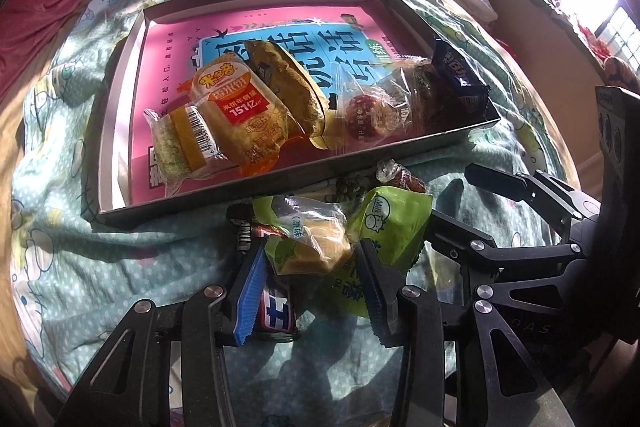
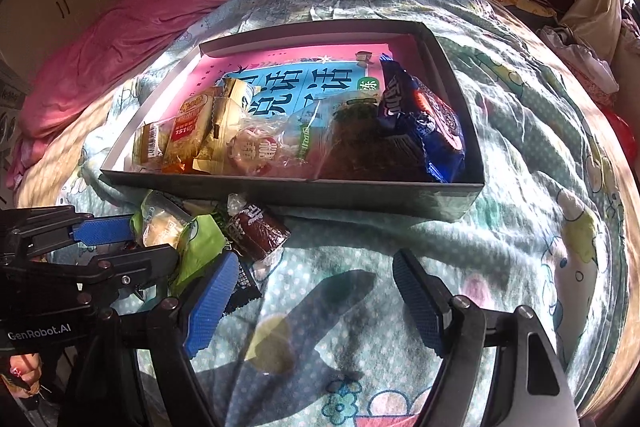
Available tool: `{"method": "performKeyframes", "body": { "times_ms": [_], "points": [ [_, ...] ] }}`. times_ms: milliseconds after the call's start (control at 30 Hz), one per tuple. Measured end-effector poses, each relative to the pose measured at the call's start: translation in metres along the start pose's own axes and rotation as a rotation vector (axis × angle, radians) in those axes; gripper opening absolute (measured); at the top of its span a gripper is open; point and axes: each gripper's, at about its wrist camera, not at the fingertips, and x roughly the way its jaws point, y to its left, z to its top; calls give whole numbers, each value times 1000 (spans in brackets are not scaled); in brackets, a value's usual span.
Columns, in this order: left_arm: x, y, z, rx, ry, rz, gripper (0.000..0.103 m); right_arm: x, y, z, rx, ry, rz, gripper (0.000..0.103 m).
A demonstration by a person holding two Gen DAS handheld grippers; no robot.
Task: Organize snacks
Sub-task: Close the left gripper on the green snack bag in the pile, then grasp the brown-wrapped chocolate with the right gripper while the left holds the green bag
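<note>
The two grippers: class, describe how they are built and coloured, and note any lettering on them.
Both the left gripper and the right gripper are black angular linkages joined by round silver pins. Their jaws carry blue ribbed pads with saw-toothed edges. The left gripper's body bears white "GenRobot.AI" lettering. No cables or sleeves are visible.

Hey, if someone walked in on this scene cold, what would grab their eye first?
Probably the shallow box on the bedspread, bright pink inside and scattered with wrapped snacks. Just in front of it, the left claw straddles a green-wrapped cake, while the right claw hangs open over bare bedspread.
</note>
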Motion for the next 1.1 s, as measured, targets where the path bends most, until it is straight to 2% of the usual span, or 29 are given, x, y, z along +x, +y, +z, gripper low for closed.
{"method": "performKeyframes", "body": {
  "times_ms": [333, 700, 767, 833, 900, 967, 1100],
  "points": [
    [1, 5, 0, -2, 0, 2, 45, 18, 1, 11, 15, 23, 92, 71],
    [6, 5, 4, -3, -4, 4, 44, 27, -2, 15, 46, 22, 128, 68],
    [7, 4, 5, 0, -4, 10, 44, 25, 1, 15, 34, 19, 112, 64],
    [8, 4, 5, 1, -4, 15, 44, 22, 6, 14, 10, 10, 114, 54],
    [8, 4, 5, 1, -3, 18, 44, 21, 13, 13, -17, 5, 125, 38],
    [9, 5, 5, -5, -2, 17, 44, 24, 16, 14, -26, 13, 131, 36],
    [10, 3, 5, 0, 1, 27, 44, 33, 7, 15, 33, 38, 173, 36]
  ]
}}
